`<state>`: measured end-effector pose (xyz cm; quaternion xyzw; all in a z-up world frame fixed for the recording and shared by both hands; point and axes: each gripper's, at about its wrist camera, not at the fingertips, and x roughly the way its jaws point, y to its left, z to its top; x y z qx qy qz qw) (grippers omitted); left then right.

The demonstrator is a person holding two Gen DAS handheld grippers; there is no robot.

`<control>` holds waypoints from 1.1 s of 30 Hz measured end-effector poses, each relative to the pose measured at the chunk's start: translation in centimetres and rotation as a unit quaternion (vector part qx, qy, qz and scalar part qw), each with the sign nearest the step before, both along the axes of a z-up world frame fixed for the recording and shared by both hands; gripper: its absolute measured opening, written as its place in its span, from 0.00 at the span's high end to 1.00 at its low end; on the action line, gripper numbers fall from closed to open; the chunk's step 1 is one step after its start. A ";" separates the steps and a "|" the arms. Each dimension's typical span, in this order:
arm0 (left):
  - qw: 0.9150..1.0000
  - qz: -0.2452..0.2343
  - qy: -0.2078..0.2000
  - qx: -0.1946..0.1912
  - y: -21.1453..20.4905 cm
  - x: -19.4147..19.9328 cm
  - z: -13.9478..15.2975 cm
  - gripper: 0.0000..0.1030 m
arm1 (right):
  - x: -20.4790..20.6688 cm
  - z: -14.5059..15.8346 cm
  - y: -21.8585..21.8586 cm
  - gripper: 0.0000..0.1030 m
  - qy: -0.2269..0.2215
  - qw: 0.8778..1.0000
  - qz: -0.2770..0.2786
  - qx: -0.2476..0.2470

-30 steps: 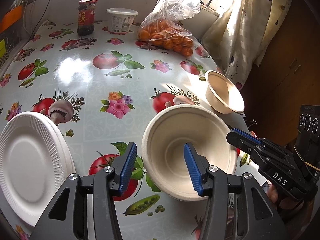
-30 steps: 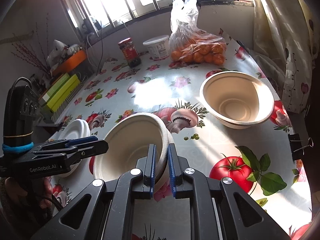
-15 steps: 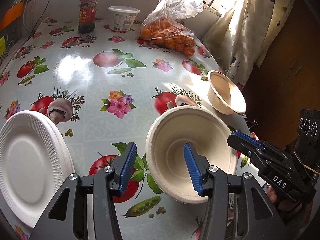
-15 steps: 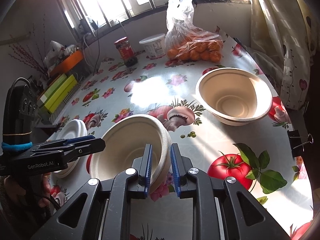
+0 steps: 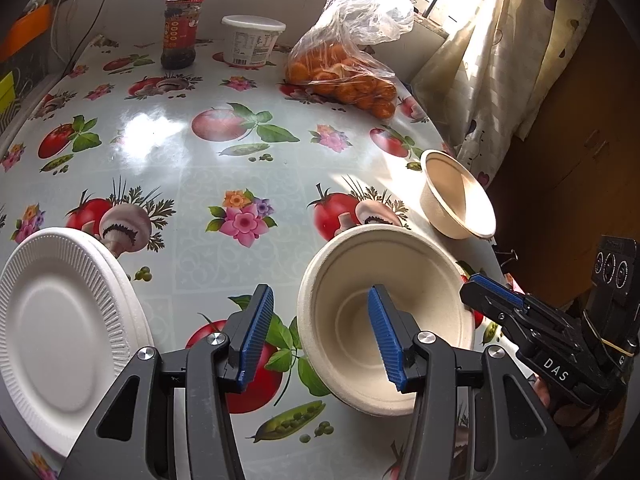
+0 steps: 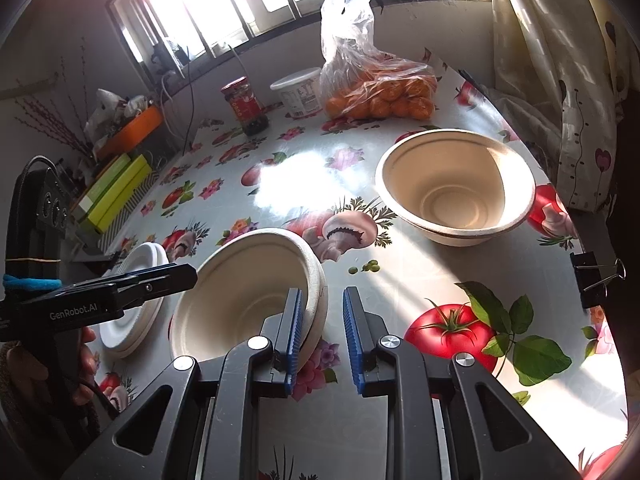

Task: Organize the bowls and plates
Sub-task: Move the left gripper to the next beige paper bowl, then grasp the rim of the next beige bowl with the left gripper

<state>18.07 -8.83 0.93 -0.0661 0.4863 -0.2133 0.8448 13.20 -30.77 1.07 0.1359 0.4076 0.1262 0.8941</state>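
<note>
Your right gripper (image 6: 320, 336) has its jaws spread around the near bowl's (image 6: 240, 280) rim, resting on the tabletop (image 6: 420, 280). Left gripper (image 5: 318, 336) jaws spread, empty. Next, probably carry it to the second bowl (image 6: 456, 188) at 1 o'clock.

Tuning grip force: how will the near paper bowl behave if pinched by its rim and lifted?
Near paper bowl looks like thin moulded pulp, so probably very light and easy to crush. It seems to be two nested bowls: a rim pinch by the right gripper might lift only one. On the glossy tablecloth it would likely slide when nudged.
</note>
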 end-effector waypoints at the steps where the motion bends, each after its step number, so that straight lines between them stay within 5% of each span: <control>1: 1.000 -0.001 0.000 0.001 -0.1 0.0 0.0 0.51 | 0.0 0.0 0.0 0.80 0.000 1.000 0.000 0.002; 12: 1.000 -0.010 -0.013 -0.008 -1.3 0.8 1.8 0.51 | -0.1 1.5 -2.1 0.78 -0.020 1.000 -0.017 0.005; 18: 0.999 -0.033 -0.012 -0.023 -3.8 2.3 2.8 0.51 | 0.1 2.7 -5.2 0.68 -0.037 0.998 -0.050 -0.009; 33: 0.997 -0.059 0.011 -0.040 -10.5 6.4 2.9 0.51 | 4.1 3.1 -12.7 0.67 -0.031 0.993 -0.112 -0.026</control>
